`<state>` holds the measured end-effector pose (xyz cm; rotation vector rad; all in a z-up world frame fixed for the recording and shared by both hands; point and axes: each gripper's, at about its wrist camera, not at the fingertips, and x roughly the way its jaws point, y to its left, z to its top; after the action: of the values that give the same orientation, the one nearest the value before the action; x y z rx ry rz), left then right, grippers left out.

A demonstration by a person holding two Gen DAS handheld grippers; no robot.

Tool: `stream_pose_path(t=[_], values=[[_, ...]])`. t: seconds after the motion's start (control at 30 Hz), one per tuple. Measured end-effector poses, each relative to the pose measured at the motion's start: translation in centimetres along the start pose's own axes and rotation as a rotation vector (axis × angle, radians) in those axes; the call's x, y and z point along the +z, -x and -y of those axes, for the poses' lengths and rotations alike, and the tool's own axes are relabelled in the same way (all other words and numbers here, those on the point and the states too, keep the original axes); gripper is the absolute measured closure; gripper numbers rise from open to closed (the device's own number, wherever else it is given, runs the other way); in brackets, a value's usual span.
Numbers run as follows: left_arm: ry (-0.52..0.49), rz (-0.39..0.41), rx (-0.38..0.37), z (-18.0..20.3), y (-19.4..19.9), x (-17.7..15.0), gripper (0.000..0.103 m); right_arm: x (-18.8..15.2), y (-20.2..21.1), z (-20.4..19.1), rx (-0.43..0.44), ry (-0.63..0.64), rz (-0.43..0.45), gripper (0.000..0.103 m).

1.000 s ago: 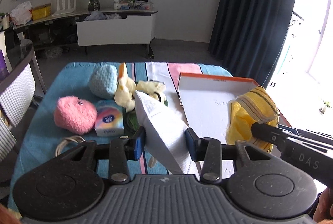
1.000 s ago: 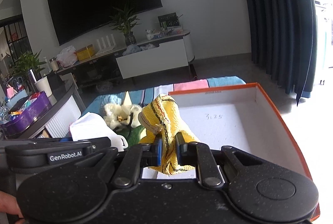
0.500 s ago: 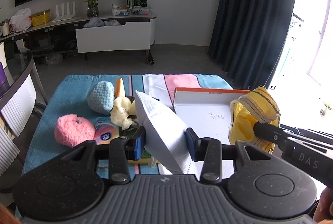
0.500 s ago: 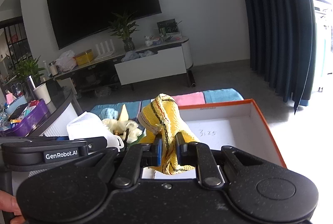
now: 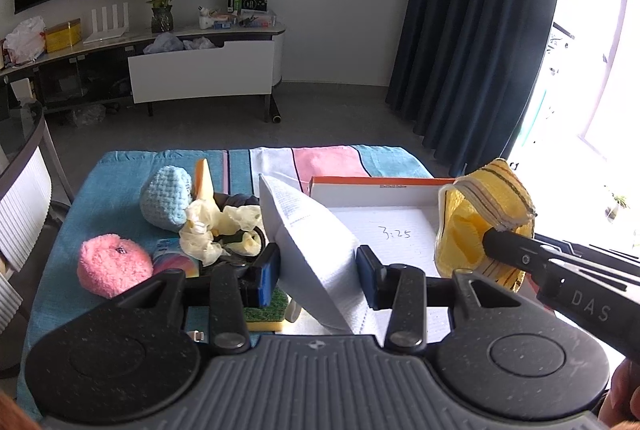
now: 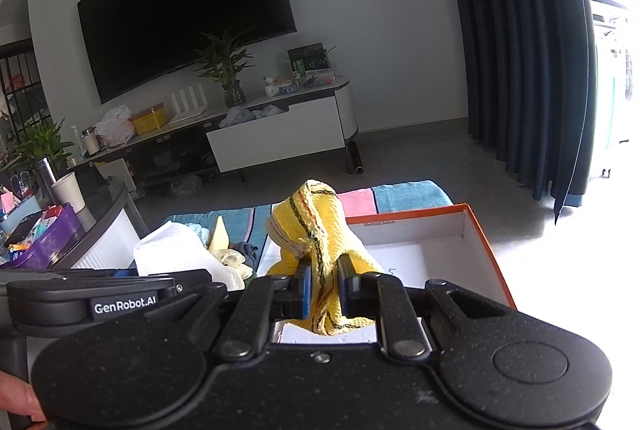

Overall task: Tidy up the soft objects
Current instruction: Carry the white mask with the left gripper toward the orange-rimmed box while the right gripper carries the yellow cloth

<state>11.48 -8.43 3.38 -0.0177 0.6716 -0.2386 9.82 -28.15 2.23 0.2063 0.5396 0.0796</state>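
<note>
My left gripper [image 5: 318, 266] is clamped on a white cloth [image 5: 308, 230], its blue pads pressing the folded fabric from both sides so that a stiff peak rises in front of me. My right gripper [image 6: 323, 284] pinches a yellow cloth [image 6: 316, 226] with dark stripes, jaws nearly closed on the bunched fabric, which stands up above the pads and hangs a little below them. Both cloths are held over the near part of the box [image 5: 400, 206], a white tray with an orange rim and handwriting on its floor, lying on the striped table cover [image 5: 112, 182]. Left of the box lie a pink puff [image 5: 112, 266], a light blue knit [image 5: 166, 204], pale gloves [image 5: 216, 226] and a sponge [image 5: 266, 314].
</note>
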Motion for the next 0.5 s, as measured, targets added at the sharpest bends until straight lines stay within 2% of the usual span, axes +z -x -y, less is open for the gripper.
stream_pose_path(t=[0.5], values=[[-0.020, -0.008, -0.040, 1.8, -1.6, 0.9, 0.061, 0.8, -0.5, 2.0, -0.057, -0.017, 0.008, 0.086]])
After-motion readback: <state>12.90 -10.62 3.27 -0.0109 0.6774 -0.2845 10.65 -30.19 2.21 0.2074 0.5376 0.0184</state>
